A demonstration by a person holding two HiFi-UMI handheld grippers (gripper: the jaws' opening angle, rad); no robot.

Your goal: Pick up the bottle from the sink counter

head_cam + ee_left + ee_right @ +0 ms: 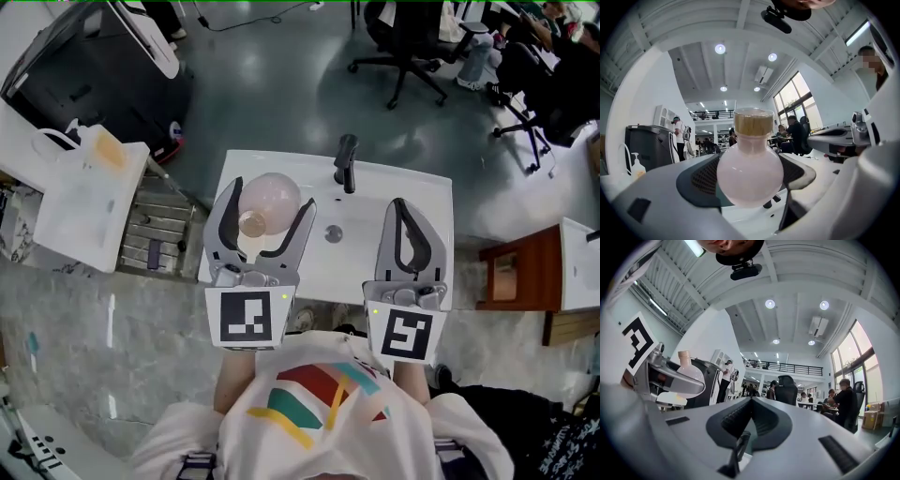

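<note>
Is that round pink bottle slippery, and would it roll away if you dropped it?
Probably slippery: the bottle looks like smooth glass, and the left gripper touches only its curved belly. That ball shape would likely roll if laid on its side. Glass could also crack under a hard squeeze.

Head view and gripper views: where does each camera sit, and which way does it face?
Head view: on the person's head, facing steeply down at the sink; left claw, right claw, shirt show.
Left gripper view: on the left claw, along its jaws, shut on the bottle.
Right gripper view: on the right claw, along its shut, empty jaws.
Shared: all three show the bottle.
</note>
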